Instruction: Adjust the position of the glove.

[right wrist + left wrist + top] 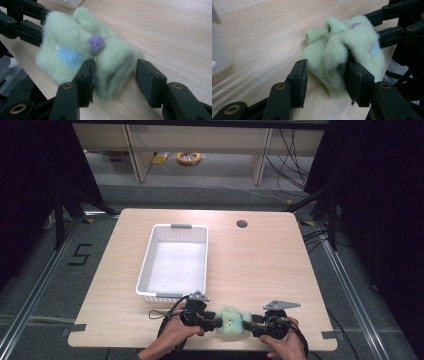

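Right at the person's edge of the wooden table (260, 265), a crumpled pale green fleece item (230, 321) (a mitten, by the look of it, with a small purple knitted dot (96, 43) and a light blue patch (68, 55)) lies bunched on the wood between the two hand-held tools. The left gripper (325, 80) comes at it from the person's left side, its jaws parted on either side of one end of the fleece; one pad (354, 81) lies against the fabric while the other stands a little clear, so there is no real pinch. The right gripper (115, 77) faces it from the other side, jaws likewise apart, one against the fleece near the blue patch and the other separated from it by a gap. Both hands (175, 335) rest low at the table edge. Further back, left of centre, a white plastic basket (145, 270) with perforated walls stands, well apart from the fleece. Beyond it, near the far edge, there is a round cable hole (242, 224) in the tabletop
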The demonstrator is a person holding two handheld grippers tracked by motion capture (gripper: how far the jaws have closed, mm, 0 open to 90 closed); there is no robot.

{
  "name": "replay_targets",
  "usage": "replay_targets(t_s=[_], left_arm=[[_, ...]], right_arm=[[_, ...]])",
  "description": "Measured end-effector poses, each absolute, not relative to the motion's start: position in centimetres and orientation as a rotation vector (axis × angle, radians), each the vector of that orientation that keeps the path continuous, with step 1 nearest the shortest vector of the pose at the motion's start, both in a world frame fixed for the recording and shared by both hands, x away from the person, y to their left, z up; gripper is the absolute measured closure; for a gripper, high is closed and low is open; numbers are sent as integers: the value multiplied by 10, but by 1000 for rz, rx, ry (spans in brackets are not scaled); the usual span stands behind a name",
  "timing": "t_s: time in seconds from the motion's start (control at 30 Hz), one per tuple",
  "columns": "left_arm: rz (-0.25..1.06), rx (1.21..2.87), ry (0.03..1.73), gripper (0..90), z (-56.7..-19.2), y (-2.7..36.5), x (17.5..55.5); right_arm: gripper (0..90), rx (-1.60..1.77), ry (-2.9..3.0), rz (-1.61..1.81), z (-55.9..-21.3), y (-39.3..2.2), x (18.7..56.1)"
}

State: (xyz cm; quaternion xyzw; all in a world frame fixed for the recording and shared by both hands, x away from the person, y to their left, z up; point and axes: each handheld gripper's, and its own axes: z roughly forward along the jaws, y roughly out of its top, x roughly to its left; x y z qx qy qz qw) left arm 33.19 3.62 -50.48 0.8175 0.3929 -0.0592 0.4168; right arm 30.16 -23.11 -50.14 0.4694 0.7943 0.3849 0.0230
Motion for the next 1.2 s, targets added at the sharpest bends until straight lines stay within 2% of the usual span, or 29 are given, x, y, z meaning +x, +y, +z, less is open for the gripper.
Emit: replay_targets(t_s=[0.3,0.53,0.57,0.8,1.2], left_arm=[[-160,2066,1005,532,-509,30,331],[-155,2032,996,642,-511,27,328],[-169,2040,989,688,-511,28,328],[-147,2039,956,757,-510,28,326],[-153,2036,930,772,-502,37,325]], right_arm=[[511,1470,2479,1205,-506,-230,304],[577,1499,2495,1239,-507,-227,304],[613,1464,2507,1246,-508,-230,305],[703,1400,2524,1246,-505,-229,304],[720,1358,2508,1310,-501,-229,301]])
